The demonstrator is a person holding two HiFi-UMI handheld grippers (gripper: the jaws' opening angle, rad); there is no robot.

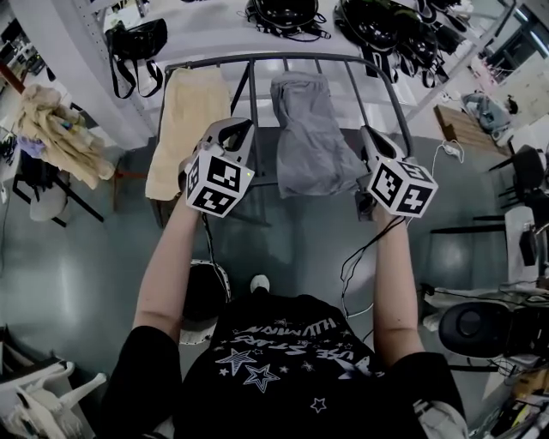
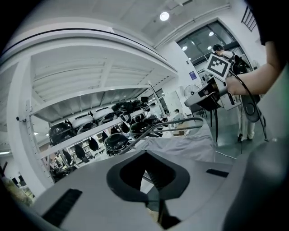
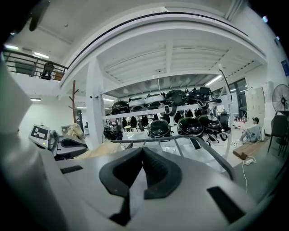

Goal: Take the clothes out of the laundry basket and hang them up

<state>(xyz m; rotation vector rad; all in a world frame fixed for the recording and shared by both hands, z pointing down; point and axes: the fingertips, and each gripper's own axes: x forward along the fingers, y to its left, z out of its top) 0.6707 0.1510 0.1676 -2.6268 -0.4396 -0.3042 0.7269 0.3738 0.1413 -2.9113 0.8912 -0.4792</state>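
— Clothes (image 1: 310,163): where do we record them?

— We find two pieces draped over the drying rack (image 1: 283,60) in the upper middle of the head view. A grey garment (image 1: 313,120) hangs at centre and a cream cloth (image 1: 184,129) to its left, side by side with bare rail between them.

— And the basket?

— A round laundry basket (image 1: 226,287) with a pale rim stands on the floor at lower left of centre, partly under the left forearm. We cannot make out its contents.

— Left gripper?

— The left gripper (image 1: 238,129) is over the gap between the cream cloth and the grey garment. In its own view the jaws are pressed together at the tips and pinch nothing that we can see. The grey garment lies beyond them.

— Right gripper?

— The right gripper (image 1: 367,135) is just beside the grey garment's right edge. Its jaws likewise meet tip to tip, with nothing gripped there. A pale strip shows through the slit below the pads, and we cannot tell what it is.

— Surroundings?

— Dark helmets (image 1: 283,13) line the shelf along the top of the frame. A black bag (image 1: 137,39) hangs at upper left, and a heap of cream fabric (image 1: 56,124) lies at the left edge.
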